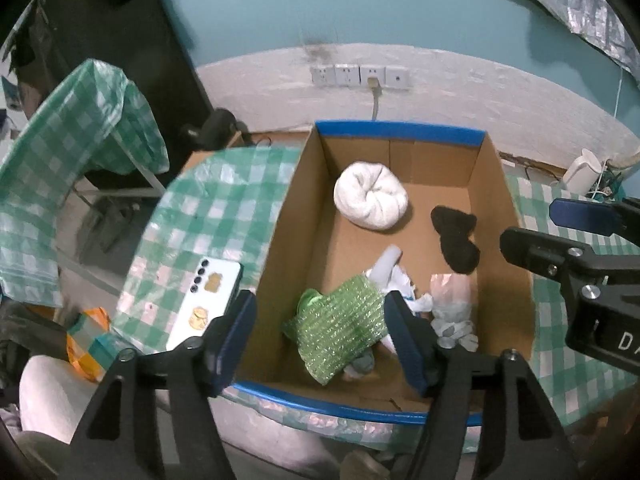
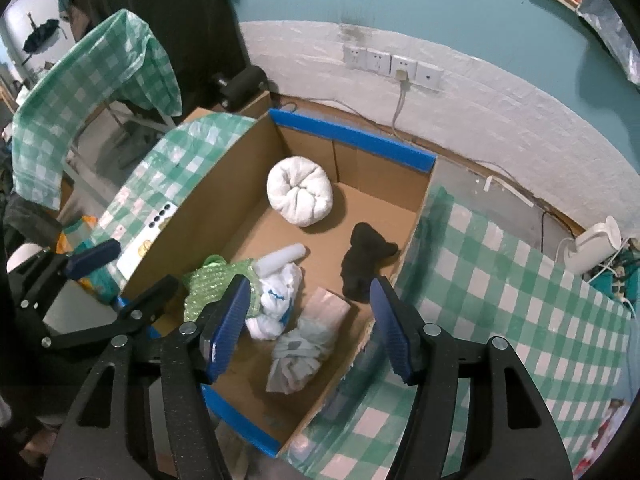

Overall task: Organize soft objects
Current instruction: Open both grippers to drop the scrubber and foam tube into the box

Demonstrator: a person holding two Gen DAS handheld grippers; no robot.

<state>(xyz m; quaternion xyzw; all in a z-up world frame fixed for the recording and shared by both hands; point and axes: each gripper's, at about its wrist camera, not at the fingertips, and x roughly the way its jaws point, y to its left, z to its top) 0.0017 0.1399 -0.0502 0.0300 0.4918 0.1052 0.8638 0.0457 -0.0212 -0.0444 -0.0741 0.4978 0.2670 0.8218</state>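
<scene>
An open cardboard box point(image 1: 280, 248) point(image 2: 404, 208) with blue-taped rims stands on the checked table. Inside lie a white rolled towel point(image 1: 370, 196) point(image 2: 300, 196), a black sock point(image 1: 456, 240) point(image 2: 362, 262), a green sparkly cloth point(image 1: 340, 328) point(image 2: 212, 280), a white knotted cloth point(image 1: 394, 276) point(image 2: 278, 296) and a pale grey bundle point(image 1: 452, 308) point(image 2: 300, 356). My left gripper point(image 1: 320, 340) is open and empty above the box's near end, over the green cloth. My right gripper point(image 2: 308, 328) is open and empty above the bundle; it also shows in the left wrist view point(image 1: 560, 232).
A white phone point(image 1: 208, 304) point(image 2: 148, 240) lies on the green checked tablecloth point(image 1: 208, 208) point(image 2: 500, 300) left of the box. A white kettle point(image 1: 580, 176) point(image 2: 592, 248) stands at the far right. Wall sockets point(image 1: 360, 76) with a plugged cable sit behind. A second covered table point(image 1: 80, 128) stands left.
</scene>
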